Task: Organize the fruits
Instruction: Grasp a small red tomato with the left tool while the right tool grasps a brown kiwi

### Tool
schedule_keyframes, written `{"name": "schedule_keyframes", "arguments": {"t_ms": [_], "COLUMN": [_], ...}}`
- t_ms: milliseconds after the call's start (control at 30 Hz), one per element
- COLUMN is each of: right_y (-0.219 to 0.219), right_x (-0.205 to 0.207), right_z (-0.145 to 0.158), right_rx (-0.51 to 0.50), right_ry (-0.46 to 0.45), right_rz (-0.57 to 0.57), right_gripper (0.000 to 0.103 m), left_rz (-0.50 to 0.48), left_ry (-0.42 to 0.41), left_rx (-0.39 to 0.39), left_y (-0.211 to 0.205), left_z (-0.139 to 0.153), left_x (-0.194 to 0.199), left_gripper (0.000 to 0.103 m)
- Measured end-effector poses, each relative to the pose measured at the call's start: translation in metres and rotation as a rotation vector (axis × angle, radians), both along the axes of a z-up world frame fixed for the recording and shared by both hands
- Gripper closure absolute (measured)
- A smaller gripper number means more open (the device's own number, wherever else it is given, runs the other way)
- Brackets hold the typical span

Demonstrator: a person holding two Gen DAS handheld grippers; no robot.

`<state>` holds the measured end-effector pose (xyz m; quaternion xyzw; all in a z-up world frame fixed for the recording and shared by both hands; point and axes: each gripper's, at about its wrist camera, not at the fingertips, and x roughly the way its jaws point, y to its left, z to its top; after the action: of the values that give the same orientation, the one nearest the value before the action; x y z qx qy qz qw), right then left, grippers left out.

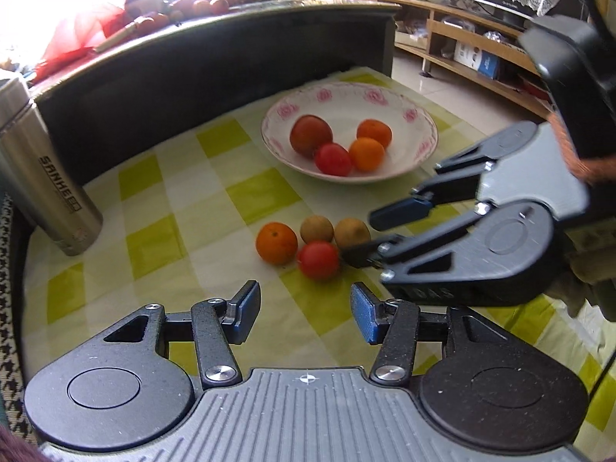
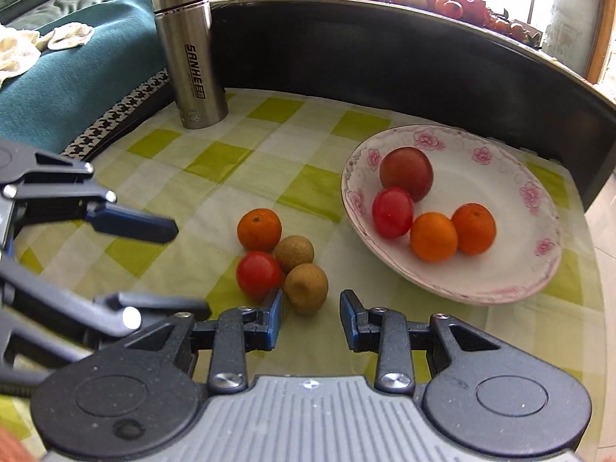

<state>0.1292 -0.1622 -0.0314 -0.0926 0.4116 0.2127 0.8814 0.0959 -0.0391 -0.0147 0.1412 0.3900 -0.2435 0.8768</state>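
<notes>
On the green-checked cloth (image 1: 161,238) lies a cluster of loose fruit: an orange (image 1: 276,242), a red tomato (image 1: 318,260) and two brown fruits (image 1: 316,229) (image 1: 352,233). Behind them a white bowl (image 1: 385,96) with pink flowers holds a dark red fruit (image 1: 311,135), a tomato (image 1: 333,159) and two oranges (image 1: 367,153). My left gripper (image 1: 304,313) is open just short of the cluster. My right gripper (image 2: 312,321) is open too, with the nearer brown fruit (image 2: 307,288) just ahead of its gap and the tomato (image 2: 258,275) beside its left finger. Neither holds anything.
A steel flask (image 2: 192,57) stands upright at the cloth's far left corner. A dark raised ledge (image 2: 385,50) curves behind the cloth and carries more fruit. A teal sofa (image 2: 77,77) lies left of it. Wooden shelving (image 1: 481,38) stands beyond the floor.
</notes>
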Motion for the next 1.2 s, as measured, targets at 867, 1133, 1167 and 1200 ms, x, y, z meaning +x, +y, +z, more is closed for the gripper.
{"name": "schedule_keyframes", "arguments": {"t_ms": [867, 1133, 1167, 1200], "right_y": [-0.029, -0.027, -0.026, -0.026], "right_x": [-0.005, -0.004, -0.004, -0.004], "right_z": [0.004, 0.001, 0.001, 0.001], "right_rx": [0.056, 0.043, 0.041, 0.040], "right_ry": [0.031, 0.034, 0.032, 0.032], "right_rz": [-0.088, -0.090, -0.089, -0.088], "right_gripper": [0.072, 0.072, 0.072, 0.072], "left_rz": [0.067, 0.057, 0.055, 0.055], "left_ry": [0.000, -0.012, -0.012, -0.010], "left_rx": [-0.036, -0.024, -0.021, -0.021], "left_y": [-0.010, -0.013, -0.013, -0.013], "left_z": [-0.027, -0.027, -0.026, -0.026], "left_x": [0.023, 0.017, 0.017, 0.017], "left_gripper": [0.056, 0.064, 0.065, 0.065]}}
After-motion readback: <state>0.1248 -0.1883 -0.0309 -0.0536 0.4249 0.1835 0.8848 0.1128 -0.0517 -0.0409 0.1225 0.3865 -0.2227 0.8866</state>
